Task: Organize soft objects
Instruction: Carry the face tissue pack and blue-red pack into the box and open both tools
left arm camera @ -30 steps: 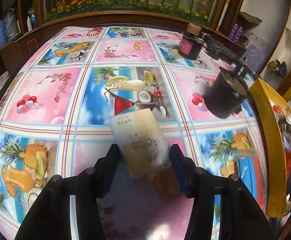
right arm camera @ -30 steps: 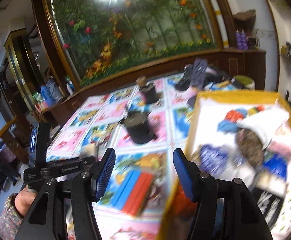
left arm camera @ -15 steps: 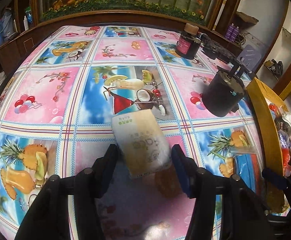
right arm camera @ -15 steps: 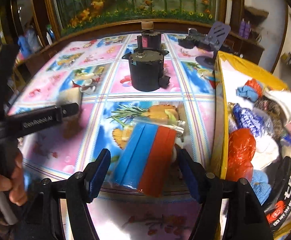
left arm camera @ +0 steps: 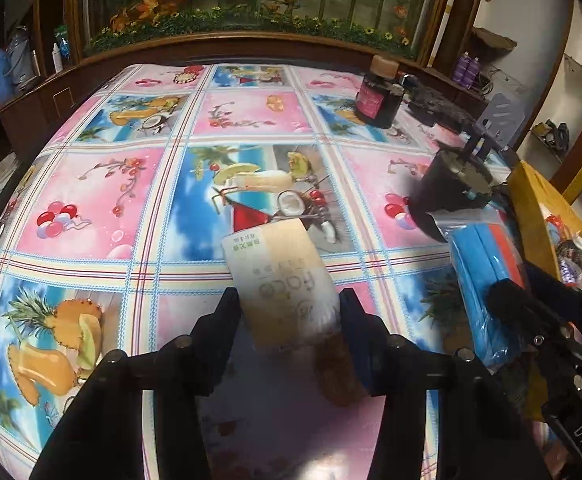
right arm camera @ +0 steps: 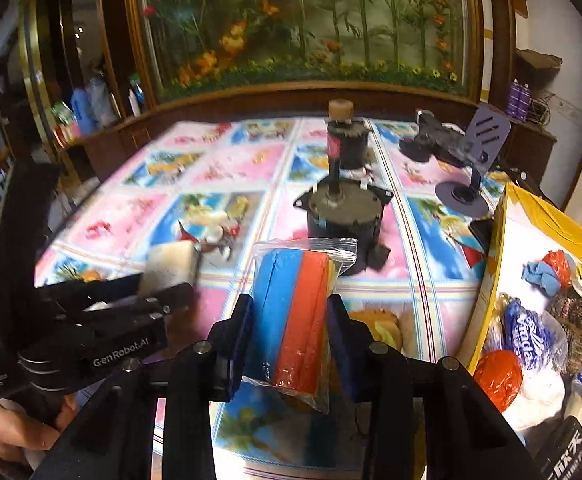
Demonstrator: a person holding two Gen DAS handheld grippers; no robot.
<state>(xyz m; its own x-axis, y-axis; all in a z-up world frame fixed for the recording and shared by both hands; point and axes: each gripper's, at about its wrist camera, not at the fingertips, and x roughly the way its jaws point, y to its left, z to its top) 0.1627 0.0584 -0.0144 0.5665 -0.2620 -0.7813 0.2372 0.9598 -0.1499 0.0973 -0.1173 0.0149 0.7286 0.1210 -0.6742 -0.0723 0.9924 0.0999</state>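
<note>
A: What is the biggest surface here?

B: The table (left arm camera: 103, 184), under a glossy oilcloth printed in pink and blue squares with pineapples, cherries, coconuts and drinks. At its right edge stands a yellow box (right arm camera: 563, 216), open on top and stuffed with soft things: a blue wrapper reading "Vinda", an orange-red pouch, metal scouring balls, a light blue cloth.

A: Any other writing?

B: "GenRobot.AI" in white on the body of the left gripper (left arm camera: 289, 320), seen from the right wrist. The tissue pack (left arm camera: 281, 284) it holds is beige and white, soft and rectangular, with "face" in pale letters and small green Chinese print I cannot read.

A: How do the jaws stand?

B: The left jaws have just been closing and now press both long sides of the tissue pack, which lies on the oilcloth near the table's front. The right gripper (right arm camera: 291, 320) has also just been closing; its blue pads squeeze the sponge bag (right arm camera: 295, 316), a clear crinkly zip bag with blue and orange-red foam blocks, just left of the yellow box.

A: Smaller items?

B: A black cylindrical motor (right arm camera: 345, 212) with a shaft, a dark jar (left arm camera: 379, 96) with a tan lid and pink label, and a purple phone stand (right arm camera: 475, 160).
</note>
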